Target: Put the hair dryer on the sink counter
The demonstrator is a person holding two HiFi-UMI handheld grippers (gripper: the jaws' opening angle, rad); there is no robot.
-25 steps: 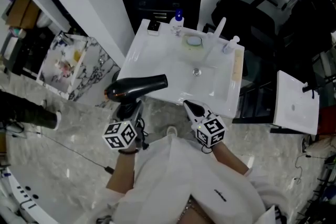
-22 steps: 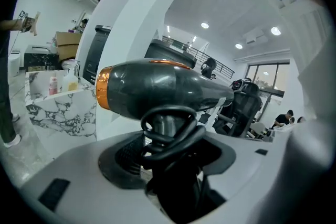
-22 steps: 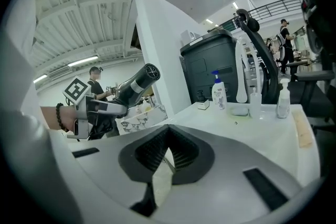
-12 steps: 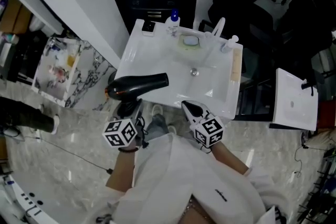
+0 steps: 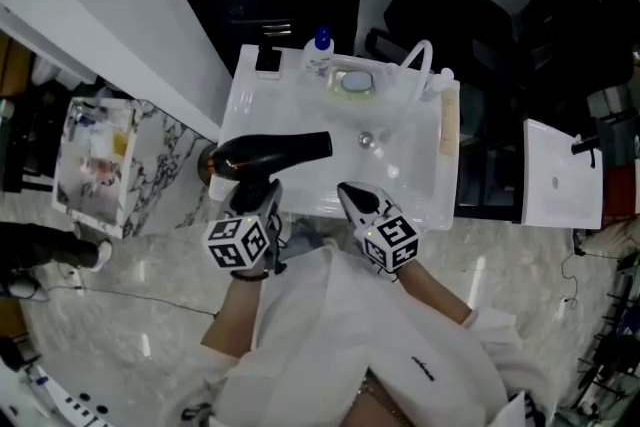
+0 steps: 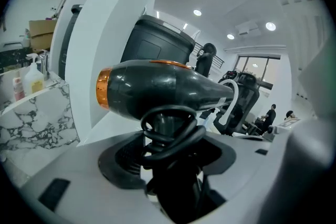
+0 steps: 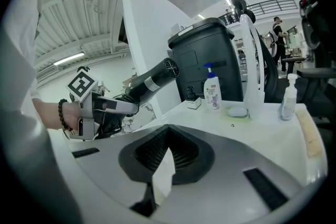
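Black hair dryer (image 5: 270, 151) with orange rear ring, cord coiled round handle. Held level, nozzle toward 3 o'clock, raised over 9 o'clock edge of white sink counter (image 5: 246, 105); handle clamped in left gripper (image 5: 260, 201) jaws.

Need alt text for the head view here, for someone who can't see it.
From above: the left gripper holds a black hair dryer by its handle over the left side of a white sink. The right gripper, jaws together and empty, points at the sink's front edge.
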